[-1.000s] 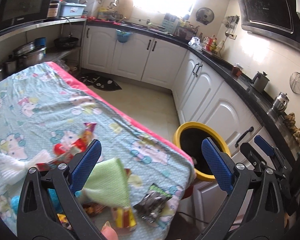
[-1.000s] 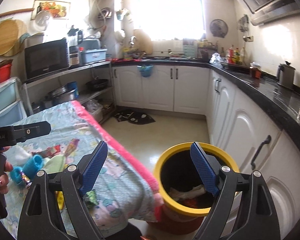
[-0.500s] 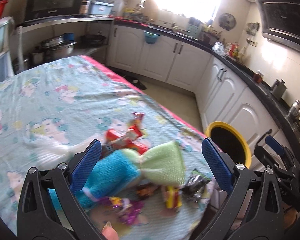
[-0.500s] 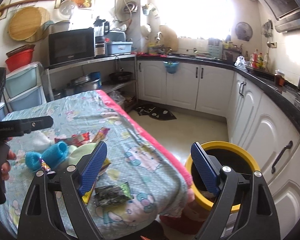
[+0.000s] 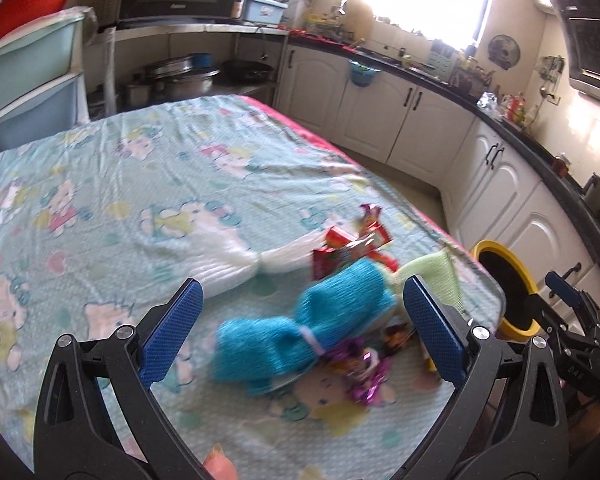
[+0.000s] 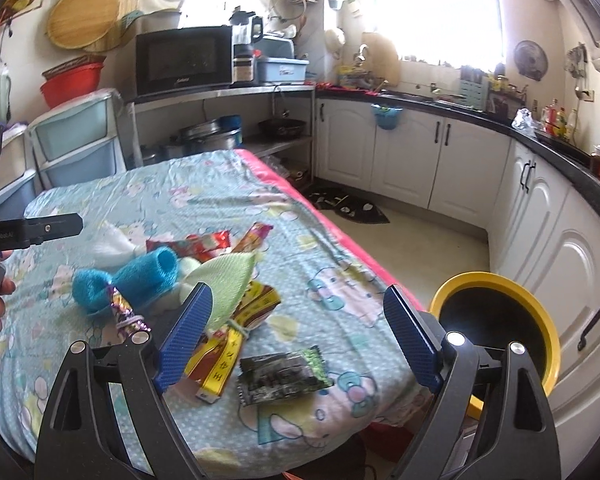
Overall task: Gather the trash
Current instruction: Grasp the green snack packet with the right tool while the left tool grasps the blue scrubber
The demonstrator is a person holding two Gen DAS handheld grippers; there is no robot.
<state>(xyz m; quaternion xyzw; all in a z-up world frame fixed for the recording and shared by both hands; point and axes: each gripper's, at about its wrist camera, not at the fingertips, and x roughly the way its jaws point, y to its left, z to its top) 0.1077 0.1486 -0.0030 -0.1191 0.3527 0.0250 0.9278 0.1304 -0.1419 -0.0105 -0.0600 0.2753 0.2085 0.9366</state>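
Trash sits bunched near the right edge of the cartoon-print counter (image 6: 204,200): I see a red wrapper (image 5: 350,254), a purple foil wrapper (image 5: 360,364), a yellow wrapper (image 6: 224,354) and a dark green packet (image 6: 284,372) closest to the near right corner, mixed in with a blue cloth (image 5: 304,324), a pale green cloth (image 6: 226,280) and a white cloth (image 5: 236,266). My left tongs (image 5: 300,332) hang spread wide over the blue cloth with nothing gripped, and my right tongs (image 6: 298,338) gape just as wide above the dark packet, empty. The yellow-rimmed bin (image 6: 496,316) stands on the floor just off that right edge
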